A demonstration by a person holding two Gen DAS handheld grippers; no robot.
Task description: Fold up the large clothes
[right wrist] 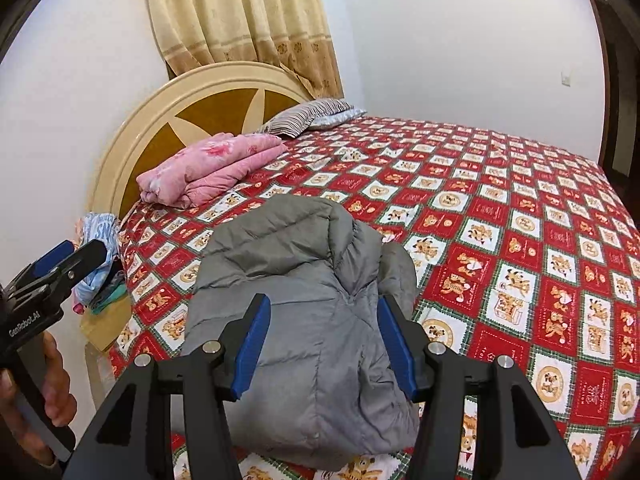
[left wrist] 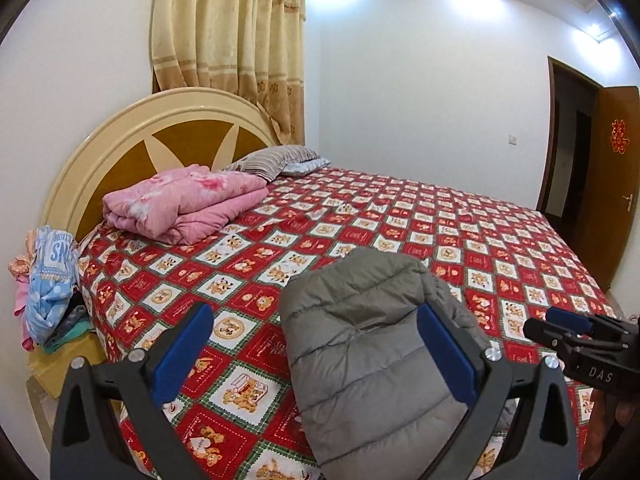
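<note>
A grey quilted puffer jacket (left wrist: 360, 360) lies folded into a compact bundle near the front edge of the bed, with its rounded end away from me. My left gripper (left wrist: 316, 344) hovers over it, jaws spread wide, blue pads on either side and touching nothing. In the right wrist view the same jacket (right wrist: 300, 280) lies below my right gripper (right wrist: 324, 346), which is open and holds no cloth. Each gripper shows in the other's view: the right one (left wrist: 540, 326) at the right edge, the left one (right wrist: 86, 252) at the left edge, held by a hand.
The bed has a red checked bear-print sheet (left wrist: 480, 240). A folded pink quilt (left wrist: 184, 204) and striped pillows (left wrist: 272, 160) lie by the cream headboard (left wrist: 120, 148). Loose clothes (left wrist: 52, 280) are piled on a nightstand at the left. A wooden door (left wrist: 616, 184) stands open at the right.
</note>
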